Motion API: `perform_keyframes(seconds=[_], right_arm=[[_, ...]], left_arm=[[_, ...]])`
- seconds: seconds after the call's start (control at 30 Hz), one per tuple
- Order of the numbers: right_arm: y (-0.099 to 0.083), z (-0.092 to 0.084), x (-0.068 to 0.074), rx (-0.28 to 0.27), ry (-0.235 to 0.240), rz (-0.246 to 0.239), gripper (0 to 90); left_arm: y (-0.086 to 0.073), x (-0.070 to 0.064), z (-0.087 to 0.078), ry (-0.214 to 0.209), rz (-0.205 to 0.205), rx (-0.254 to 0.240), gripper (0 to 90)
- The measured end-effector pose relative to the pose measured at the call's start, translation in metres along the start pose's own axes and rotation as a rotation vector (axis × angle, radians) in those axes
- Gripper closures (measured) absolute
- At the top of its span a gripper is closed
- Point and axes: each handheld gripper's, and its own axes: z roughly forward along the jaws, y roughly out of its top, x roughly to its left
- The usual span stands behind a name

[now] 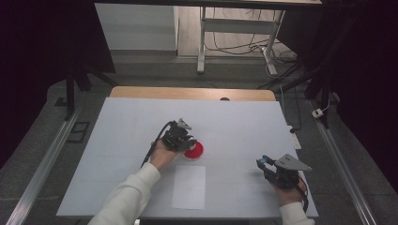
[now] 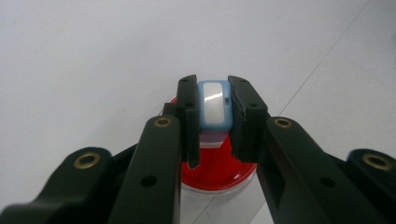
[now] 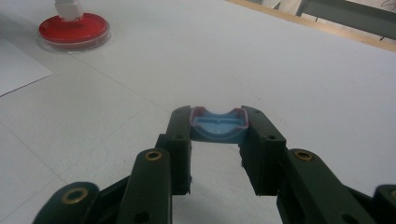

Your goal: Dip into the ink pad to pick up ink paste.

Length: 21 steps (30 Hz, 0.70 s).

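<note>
My left gripper [image 2: 214, 93] is shut on a small light-blue stamp [image 2: 213, 111] with a white face. It holds the stamp upright over a round red dish [image 2: 219, 175], and the stamp's white lower end meets the red surface. In the high view the left gripper [image 1: 187, 143] sits at the table's middle, beside the red dish [image 1: 195, 151]. My right gripper [image 3: 217, 119] is shut on a shallow blue cap [image 3: 218, 128] with a reddish rim, held just above the table. In the high view the right gripper [image 1: 265, 162] is near the front right corner, far from the red dish [image 3: 74, 29].
A white sheet of paper [image 1: 189, 186] lies flat near the front edge, between the two hands. The white table [image 1: 234, 122] ends in a wooden strip [image 1: 187, 93] at the far side. Metal rails run along both sides on the floor.
</note>
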Motion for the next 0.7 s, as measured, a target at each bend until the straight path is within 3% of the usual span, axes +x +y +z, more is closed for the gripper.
perform_keyframes(seconds=[0.7], right_arm=[[-0.0005, 0.0008, -0.0002, 0.002, 0.003, 0.000, 64.6]], left_arm=[[0.0012, -0.0047, 0.0071, 0.020, 0.021, 0.023, 74.9]])
